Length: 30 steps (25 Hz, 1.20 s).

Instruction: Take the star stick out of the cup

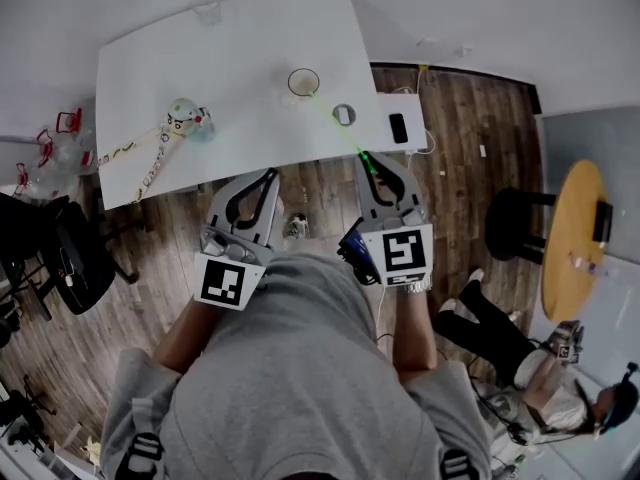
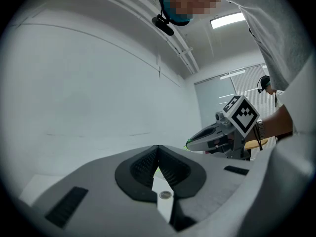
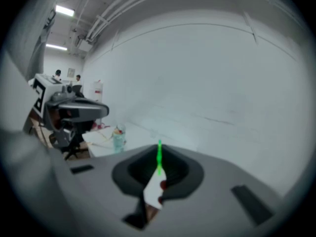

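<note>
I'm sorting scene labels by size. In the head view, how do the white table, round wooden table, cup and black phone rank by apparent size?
1. white table
2. round wooden table, though it lies at the lens edge, so this is unsure
3. cup and black phone: too alike to rank

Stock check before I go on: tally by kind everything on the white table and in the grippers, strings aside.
clear plastic cups: 2
grey ring: 1
black phone: 1
thin green stick, gripped in the fingers of the right gripper: 1
Total: 5
</note>
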Available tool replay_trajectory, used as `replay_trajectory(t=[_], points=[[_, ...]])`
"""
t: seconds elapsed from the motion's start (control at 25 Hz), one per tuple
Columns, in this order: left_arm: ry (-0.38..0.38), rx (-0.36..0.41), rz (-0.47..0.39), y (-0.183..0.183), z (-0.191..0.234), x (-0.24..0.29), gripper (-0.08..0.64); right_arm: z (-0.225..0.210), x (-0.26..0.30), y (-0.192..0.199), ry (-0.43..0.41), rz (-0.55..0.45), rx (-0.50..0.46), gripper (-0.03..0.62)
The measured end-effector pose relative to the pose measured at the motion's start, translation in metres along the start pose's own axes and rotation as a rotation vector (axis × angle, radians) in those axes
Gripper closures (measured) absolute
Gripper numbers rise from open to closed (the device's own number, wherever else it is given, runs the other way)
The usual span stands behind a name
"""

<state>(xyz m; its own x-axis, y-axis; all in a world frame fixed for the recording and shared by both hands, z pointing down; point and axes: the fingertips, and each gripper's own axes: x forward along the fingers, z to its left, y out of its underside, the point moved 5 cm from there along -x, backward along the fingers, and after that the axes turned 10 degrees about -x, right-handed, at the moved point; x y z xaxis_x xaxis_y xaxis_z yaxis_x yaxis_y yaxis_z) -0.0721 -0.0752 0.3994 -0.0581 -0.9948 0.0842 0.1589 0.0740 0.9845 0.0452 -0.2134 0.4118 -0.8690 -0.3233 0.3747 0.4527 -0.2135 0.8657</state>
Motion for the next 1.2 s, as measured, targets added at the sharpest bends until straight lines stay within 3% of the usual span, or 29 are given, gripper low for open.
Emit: replay_trajectory(t=[0.52, 1.2], points=[[0.007, 0.022, -0.065, -0.009, -0.016, -0.028, 0.525, 0.017, -0.057, -0.002, 0.063, -0.115, 0.198, 0.548], [-0.003, 0.003, -0.106, -0.016, -0.033, -0.045, 0.525, 0.038, -0.091, 0.008, 0.072, -0.131, 0.275, 0.548]])
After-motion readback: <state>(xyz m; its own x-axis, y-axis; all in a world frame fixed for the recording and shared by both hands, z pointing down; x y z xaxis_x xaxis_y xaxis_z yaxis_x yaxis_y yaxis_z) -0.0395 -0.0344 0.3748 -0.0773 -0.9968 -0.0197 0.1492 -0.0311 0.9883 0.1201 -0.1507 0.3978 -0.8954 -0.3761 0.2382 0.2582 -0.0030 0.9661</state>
